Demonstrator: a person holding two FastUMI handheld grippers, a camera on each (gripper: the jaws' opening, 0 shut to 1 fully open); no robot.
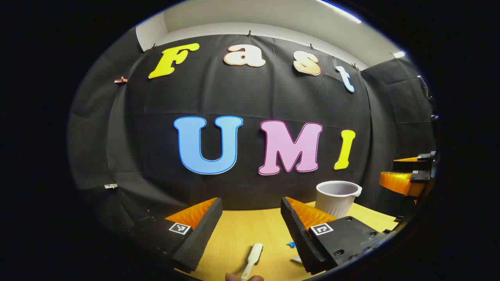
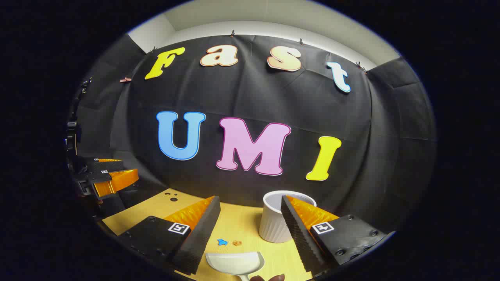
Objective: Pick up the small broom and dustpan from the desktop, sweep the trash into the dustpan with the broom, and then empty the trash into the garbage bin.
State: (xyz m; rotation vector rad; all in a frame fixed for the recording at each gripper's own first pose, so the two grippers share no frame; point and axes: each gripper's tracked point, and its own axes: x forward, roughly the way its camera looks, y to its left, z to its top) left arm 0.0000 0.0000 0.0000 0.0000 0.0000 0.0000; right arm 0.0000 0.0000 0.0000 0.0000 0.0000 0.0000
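Both grippers are held above the yellow worktop [image 1: 242,230], facing the black cloth wall. In the left gripper view, the left gripper [image 1: 250,230] has its fingers [image 1: 199,230] spread wide apart with nothing between them; below the gap lies a white broom handle [image 1: 252,259] flat on the worktop, its bristle end out of sight at the bottom edge, where a fingertip [image 1: 244,278] of a person also pokes in. Just beside the right-hand finger sits a small blue scrap [image 1: 291,244] of trash. The white ribbed garbage bin [image 1: 336,197] stands upright farther back to the right, open top visible. At the far right edge of this view the other gripper is seen, raised off the worktop. In the right gripper view, the right gripper [image 2: 250,230] is likewise released, fingers [image 2: 201,230] wide apart and empty. The white dustpan [image 2: 234,263] lies on the worktop below and between them, scoop facing away, its handle running out of the bottom edge, beside a dark rounded shape I cannot identify. Beyond the dustpan's lip lie the blue scrap [image 2: 222,242] and a small brownish scrap [image 2: 236,243], near each other but apart from the dustpan. The garbage bin [image 2: 273,222] stands behind the right-hand finger, partly covered by it. The left gripper [image 2: 113,177] shows at the far left, apart from the worktop.
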